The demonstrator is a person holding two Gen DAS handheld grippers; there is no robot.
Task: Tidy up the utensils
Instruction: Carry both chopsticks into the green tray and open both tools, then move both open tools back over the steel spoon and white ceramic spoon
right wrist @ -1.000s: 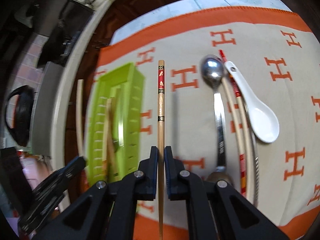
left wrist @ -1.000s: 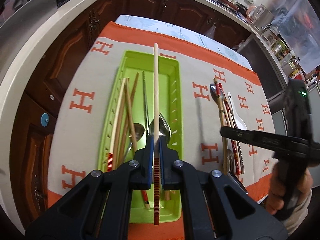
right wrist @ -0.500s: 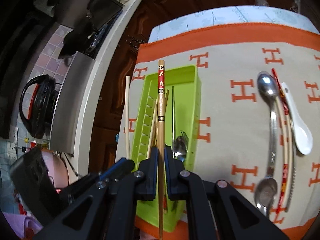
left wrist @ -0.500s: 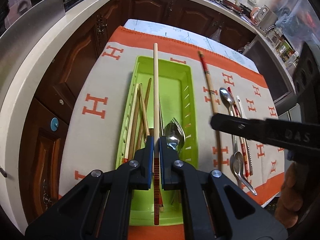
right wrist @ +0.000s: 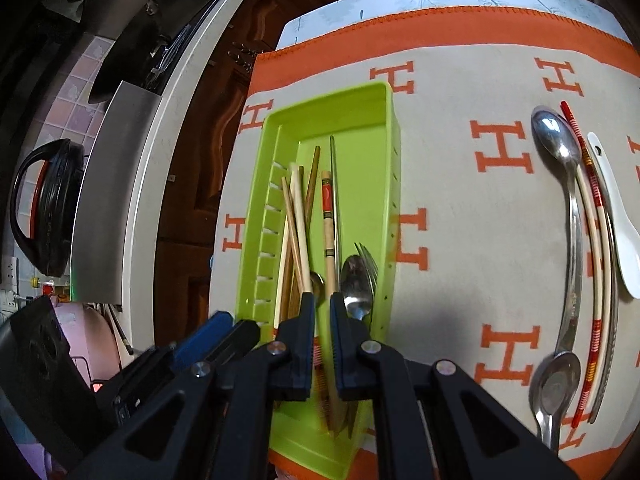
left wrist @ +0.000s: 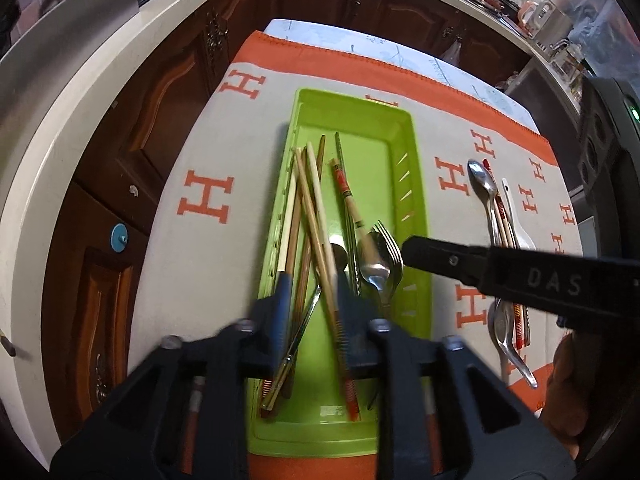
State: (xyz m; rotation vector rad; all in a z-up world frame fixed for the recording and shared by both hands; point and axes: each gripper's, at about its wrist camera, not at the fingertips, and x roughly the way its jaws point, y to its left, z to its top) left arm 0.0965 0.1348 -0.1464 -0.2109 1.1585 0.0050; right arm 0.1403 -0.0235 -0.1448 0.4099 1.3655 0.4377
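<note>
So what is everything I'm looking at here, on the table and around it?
Tray: one, lime green, on the cloth.
Chopsticks in tray: several, pale and brown wood, plus one with a red patterned end.
Metal spoon and fork in tray: silver, near end.
Cloth: one, beige with orange H marks and orange border.
Utensils outside tray: two metal spoons, a white ceramic spoon, red-banded chopsticks, right of the tray.
Cabinets: dark wood, under a pale counter.
Left tool: black, open above the tray.
Right tool: black, open above the tray.
</note>
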